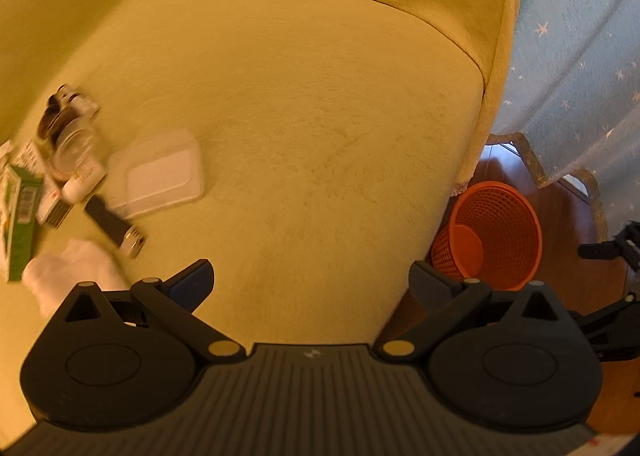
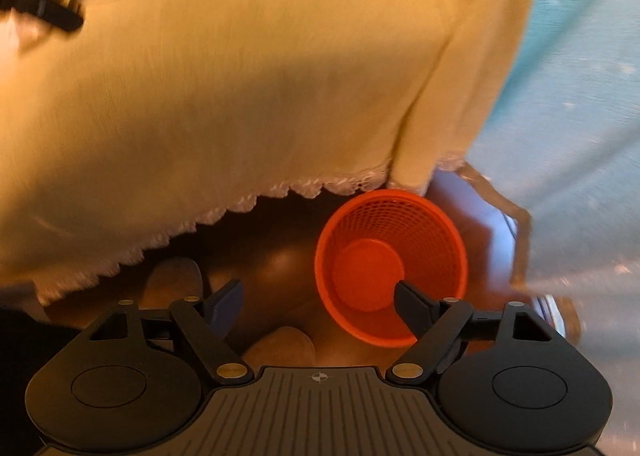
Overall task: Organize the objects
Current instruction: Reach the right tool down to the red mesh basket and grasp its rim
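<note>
A heap of small objects lies at the left of the yellow-covered seat (image 1: 320, 104): a white flat box (image 1: 162, 172), a black tube with a silver end (image 1: 114, 226), a green carton (image 1: 18, 212), a round jar (image 1: 74, 146) and a white cloth (image 1: 68, 274). My left gripper (image 1: 312, 282) hovers open over the seat, right of the heap, holding nothing. An orange mesh basket (image 1: 490, 234) (image 2: 390, 268) stands on the floor beside the seat. My right gripper (image 2: 318, 294) is open above the basket's left rim, with nothing between its fingers.
The yellow cover (image 2: 240, 96) hangs down with a lace hem above the dark wooden floor (image 1: 568, 256). A pale blue star-patterned curtain (image 1: 580, 56) falls at the right. Below the right gripper, rounded brown shapes (image 2: 280, 344) lie on the floor. The other gripper (image 2: 40, 10) shows top left.
</note>
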